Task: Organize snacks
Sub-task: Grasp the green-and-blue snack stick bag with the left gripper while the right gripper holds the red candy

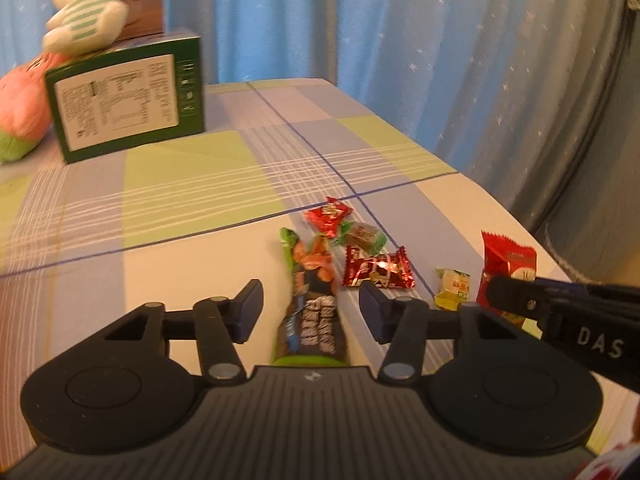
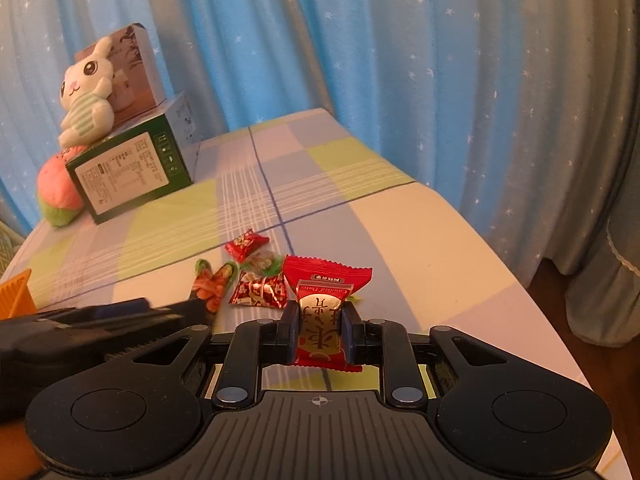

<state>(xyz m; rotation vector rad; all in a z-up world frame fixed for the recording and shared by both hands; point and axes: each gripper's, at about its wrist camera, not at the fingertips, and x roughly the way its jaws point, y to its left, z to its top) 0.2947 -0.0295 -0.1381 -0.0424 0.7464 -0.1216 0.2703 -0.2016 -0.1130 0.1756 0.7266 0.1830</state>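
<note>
My left gripper [image 1: 311, 308] is open, its jaws on either side of a long dark snack bar with a green end [image 1: 310, 312] lying on the table. Beyond it lie a red candy [image 1: 328, 216], a green-wrapped candy [image 1: 362, 236], a dark red wrapped candy [image 1: 378, 270] and a small yellow candy [image 1: 452, 288]. My right gripper [image 2: 319, 330] is shut on a red candied-date packet [image 2: 324, 308], held above the table; the packet also shows in the left wrist view [image 1: 508, 264]. The loose snacks also show in the right wrist view [image 2: 248, 272].
A green box [image 1: 128, 100] stands at the back left with a white plush rabbit [image 1: 92, 4] on top and a pink plush [image 1: 20, 108] beside it. An orange container [image 2: 16, 292] sits at the left. The plaid table [image 1: 200, 184] edge runs along the right, before blue curtains [image 1: 440, 60].
</note>
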